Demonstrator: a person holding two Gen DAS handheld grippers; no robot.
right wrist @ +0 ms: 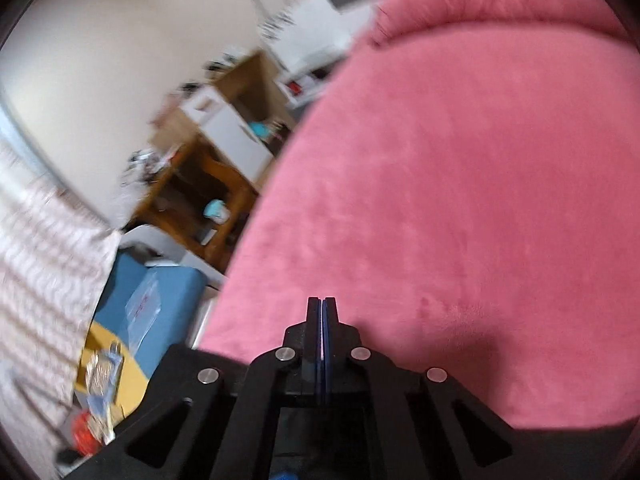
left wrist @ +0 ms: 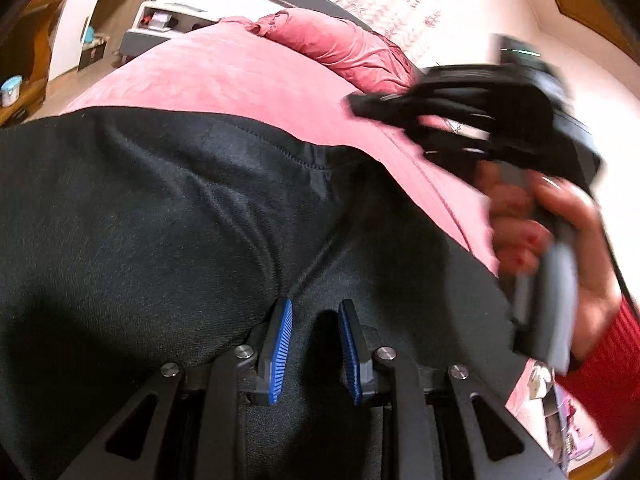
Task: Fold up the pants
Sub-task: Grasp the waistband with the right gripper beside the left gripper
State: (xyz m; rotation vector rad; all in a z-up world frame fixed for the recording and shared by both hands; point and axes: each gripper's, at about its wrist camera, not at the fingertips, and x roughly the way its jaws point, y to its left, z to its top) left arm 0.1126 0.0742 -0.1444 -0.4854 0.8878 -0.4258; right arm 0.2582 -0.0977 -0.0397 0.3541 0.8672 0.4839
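Dark grey pants [left wrist: 168, 216] lie spread on a pink bedspread [left wrist: 224, 76], filling the lower left wrist view. My left gripper [left wrist: 314, 312] is open, its blue pads just above the fabric near a crease, holding nothing. My right gripper [right wrist: 321, 304] is shut and empty, held above the bare pink bedspread [right wrist: 460, 200]. It also shows blurred in the left wrist view [left wrist: 460, 120], held by a hand in a red sleeve at the right, above the bed beyond the pants' edge. The pants do not show in the right wrist view.
A pink pillow [left wrist: 336, 44] lies at the bed's far end. The bed's edge runs at the left, with a wooden table [right wrist: 200, 188], a blue box [right wrist: 160, 304] and cluttered floor items [right wrist: 100, 380] beside it.
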